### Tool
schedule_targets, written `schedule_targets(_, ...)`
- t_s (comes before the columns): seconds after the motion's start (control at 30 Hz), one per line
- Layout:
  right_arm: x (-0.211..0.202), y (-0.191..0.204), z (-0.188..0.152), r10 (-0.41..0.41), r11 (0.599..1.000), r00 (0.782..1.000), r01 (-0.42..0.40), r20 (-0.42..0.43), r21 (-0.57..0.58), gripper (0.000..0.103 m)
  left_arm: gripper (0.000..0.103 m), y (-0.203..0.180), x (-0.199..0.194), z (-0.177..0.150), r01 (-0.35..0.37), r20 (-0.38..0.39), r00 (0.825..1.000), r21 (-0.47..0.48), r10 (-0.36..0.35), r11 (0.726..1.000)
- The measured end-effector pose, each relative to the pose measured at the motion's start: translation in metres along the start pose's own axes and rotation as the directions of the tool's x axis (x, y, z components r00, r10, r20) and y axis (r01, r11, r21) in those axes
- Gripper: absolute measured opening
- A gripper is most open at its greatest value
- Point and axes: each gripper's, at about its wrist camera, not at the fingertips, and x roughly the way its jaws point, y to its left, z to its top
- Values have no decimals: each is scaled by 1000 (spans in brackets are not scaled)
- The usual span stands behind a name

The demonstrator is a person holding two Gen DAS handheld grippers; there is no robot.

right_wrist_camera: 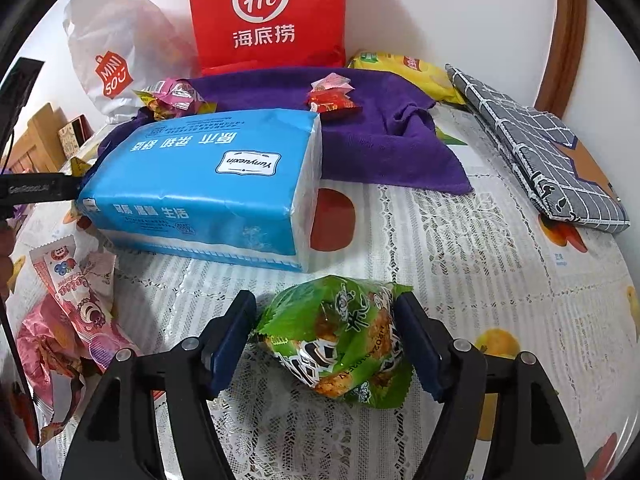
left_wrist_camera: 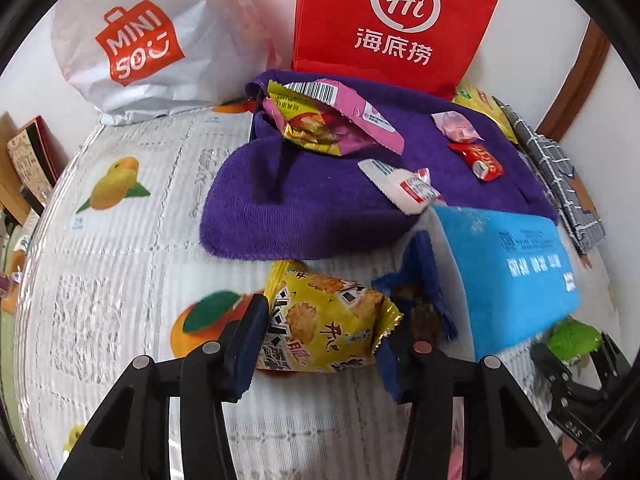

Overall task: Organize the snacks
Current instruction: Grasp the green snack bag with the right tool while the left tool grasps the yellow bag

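My left gripper is shut on a yellow snack packet just above the tablecloth, in front of a purple towel. On the towel lie a pink and yellow packet, a white packet, a pink candy and a red candy. My right gripper is shut on a green snack packet in front of a blue tissue pack. The green packet also shows in the left wrist view.
A red paper bag and a white Miniso bag stand at the back wall. A grey checked pouch and a yellow chip bag lie at the right. Pink wrappers lie at the left.
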Motion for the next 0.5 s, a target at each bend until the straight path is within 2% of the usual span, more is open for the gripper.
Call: schedule_targets(0.5, 1, 2, -1, 0, 1000, 1000, 0, 0, -3, 74, 48, -4, -18, -35, 16, -3, 1000, 32, -16, 999)
